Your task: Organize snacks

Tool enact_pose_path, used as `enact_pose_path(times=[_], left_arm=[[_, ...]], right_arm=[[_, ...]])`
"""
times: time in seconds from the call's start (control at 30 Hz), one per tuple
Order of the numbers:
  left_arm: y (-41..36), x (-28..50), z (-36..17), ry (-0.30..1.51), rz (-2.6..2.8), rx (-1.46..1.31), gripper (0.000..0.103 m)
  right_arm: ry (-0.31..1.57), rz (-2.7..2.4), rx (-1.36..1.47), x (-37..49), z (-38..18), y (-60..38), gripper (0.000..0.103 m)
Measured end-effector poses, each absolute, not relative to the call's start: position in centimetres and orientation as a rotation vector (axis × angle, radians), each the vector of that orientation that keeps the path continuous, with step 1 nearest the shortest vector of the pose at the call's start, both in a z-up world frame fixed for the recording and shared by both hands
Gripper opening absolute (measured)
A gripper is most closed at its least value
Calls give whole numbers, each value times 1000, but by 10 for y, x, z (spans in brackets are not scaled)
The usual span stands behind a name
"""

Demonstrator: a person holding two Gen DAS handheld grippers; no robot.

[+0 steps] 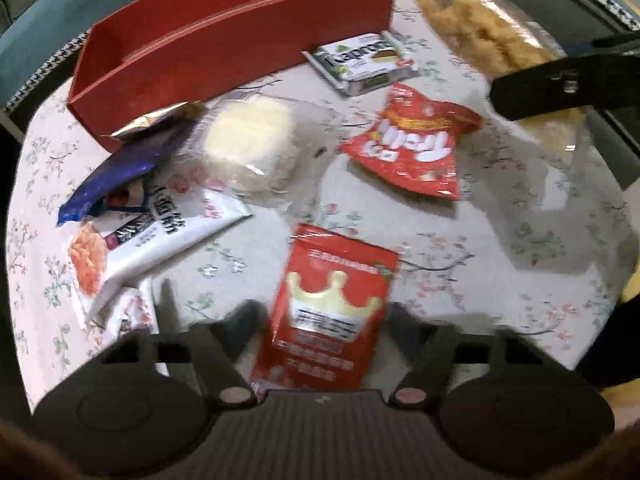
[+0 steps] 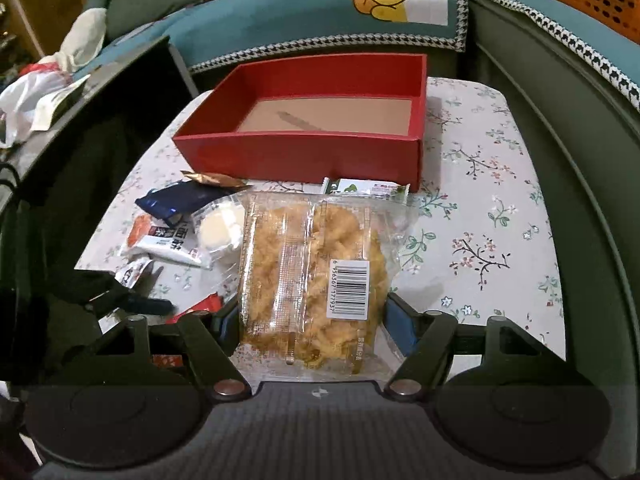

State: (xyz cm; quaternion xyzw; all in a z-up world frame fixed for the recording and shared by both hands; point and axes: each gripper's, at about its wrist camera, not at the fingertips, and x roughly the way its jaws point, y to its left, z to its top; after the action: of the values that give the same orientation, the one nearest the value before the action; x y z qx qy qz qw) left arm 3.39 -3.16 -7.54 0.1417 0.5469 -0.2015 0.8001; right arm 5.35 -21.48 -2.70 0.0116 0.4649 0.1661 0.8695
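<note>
Clear bag of fried snack [image 2: 312,276], clamped between the fingers of the right tool [image 2: 314,320] and held above the table [image 2: 500,208], short of the empty red box [image 2: 296,156]. Left tool [image 1: 324,320], fingers apart, straddles a red crown pouch [image 1: 332,304] lying on the table. Step in hand, as judged: carrying the bag to the box. Next: advance over the near wall, then release inside.

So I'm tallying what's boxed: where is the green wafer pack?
Not boxed: the green wafer pack lies on the tablecloth against the red box front wall, beyond the red Trolli bag.
</note>
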Motion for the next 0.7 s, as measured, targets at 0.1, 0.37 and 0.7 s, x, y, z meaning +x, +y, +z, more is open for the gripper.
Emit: enact_pose_path(times=[0.1, 0.37, 0.7], left_arm=[[-47, 22, -75, 1180, -419, 361, 86], [-37, 23, -77, 1251, -334, 309, 90], [-21, 20, -60, 1191, -298, 121, 75]], right_arm=[[966, 360, 33, 51, -23, -217, 77], [936, 384, 34, 43, -12, -214, 77], [942, 370, -2, 51, -15, -196, 77]])
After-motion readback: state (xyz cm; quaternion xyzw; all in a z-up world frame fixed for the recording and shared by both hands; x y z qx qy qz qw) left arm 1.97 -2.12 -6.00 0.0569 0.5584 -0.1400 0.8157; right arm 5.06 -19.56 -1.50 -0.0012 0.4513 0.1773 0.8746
